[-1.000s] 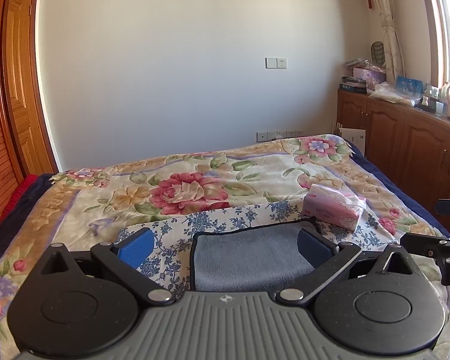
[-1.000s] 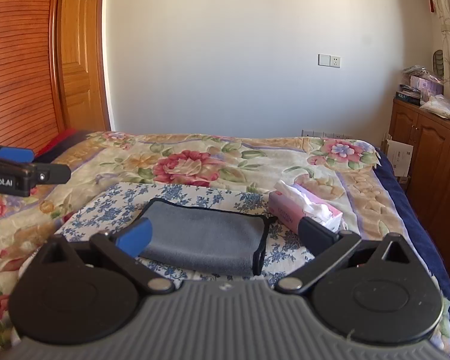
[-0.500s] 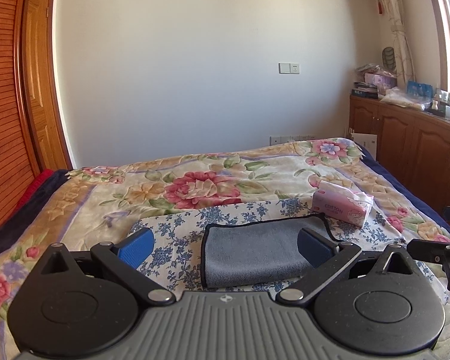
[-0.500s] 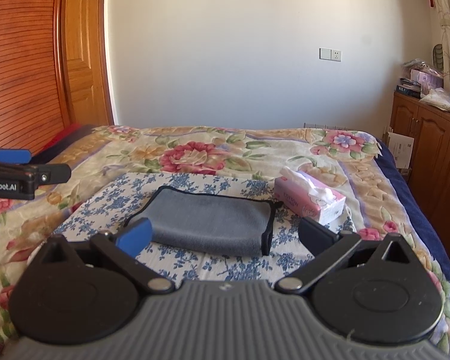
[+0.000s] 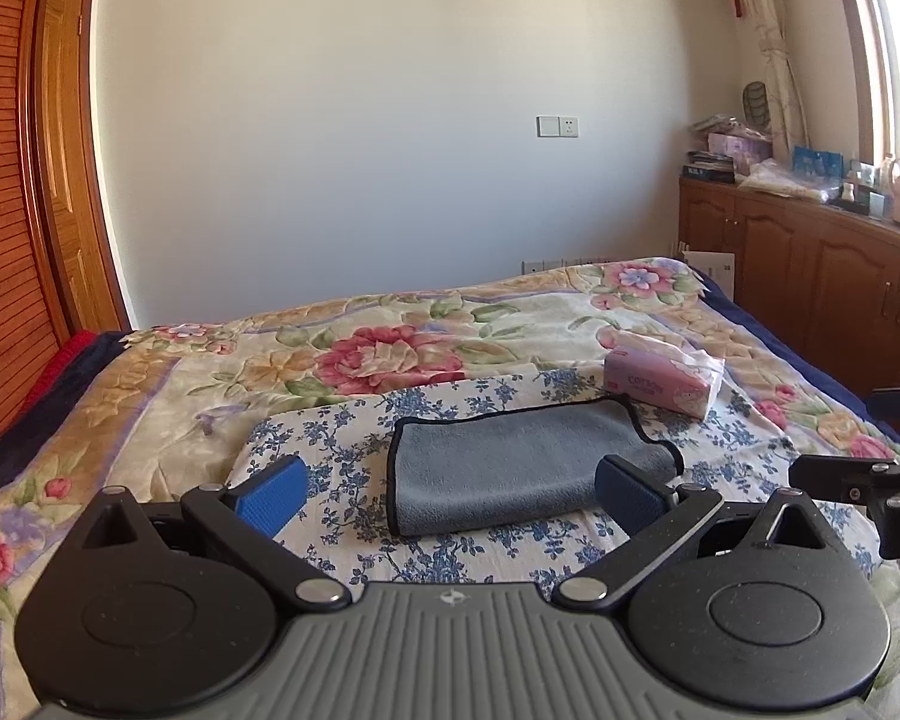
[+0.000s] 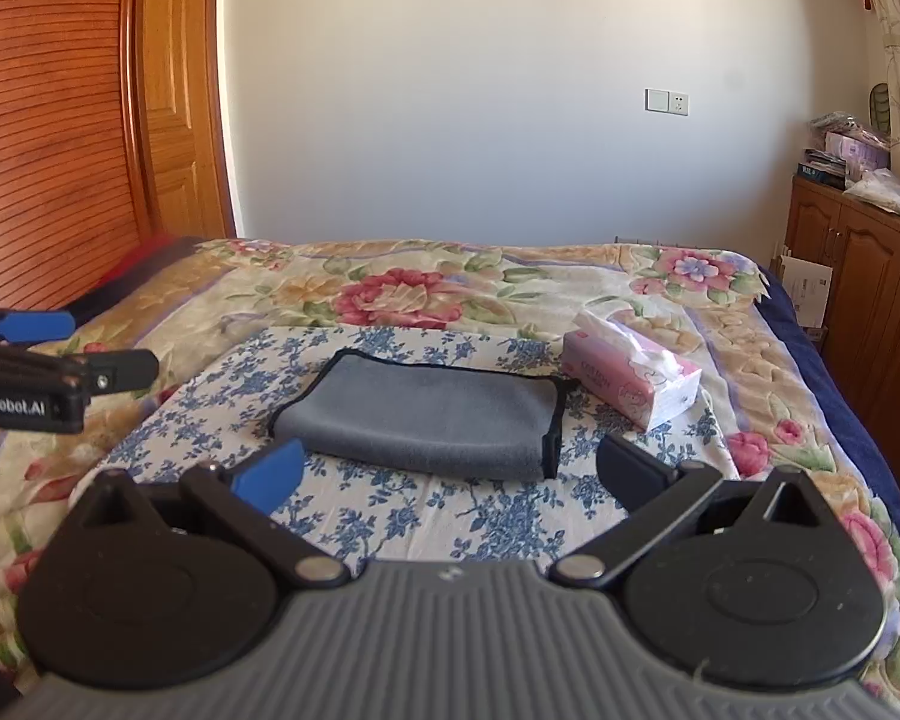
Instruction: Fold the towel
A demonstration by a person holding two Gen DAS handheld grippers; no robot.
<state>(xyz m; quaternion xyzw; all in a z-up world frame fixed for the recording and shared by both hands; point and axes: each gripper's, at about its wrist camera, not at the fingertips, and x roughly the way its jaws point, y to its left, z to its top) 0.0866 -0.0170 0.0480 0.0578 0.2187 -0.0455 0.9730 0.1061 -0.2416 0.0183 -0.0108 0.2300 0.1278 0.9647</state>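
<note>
A grey towel (image 5: 522, 462) with black trim lies folded on a blue-flowered cloth (image 5: 330, 450) on the bed; it also shows in the right wrist view (image 6: 432, 414). My left gripper (image 5: 450, 495) is open and empty, held above the bed just short of the towel's near edge. My right gripper (image 6: 450, 471) is open and empty, also short of the towel. The left gripper shows at the left edge of the right wrist view (image 6: 72, 354), and the right gripper at the right edge of the left wrist view (image 5: 834, 468).
A pink tissue box (image 5: 660, 381) stands on the bed right of the towel, also in the right wrist view (image 6: 630, 369). Floral bedspread (image 5: 390, 354) covers the bed. Wooden cabinets (image 5: 810, 276) line the right wall, a wooden door (image 6: 174, 120) the left.
Both grippers have drawn back and up from the towel, so it sits farther ahead and more of the flowered cloth shows. The towel has not moved. Both stay open.
</note>
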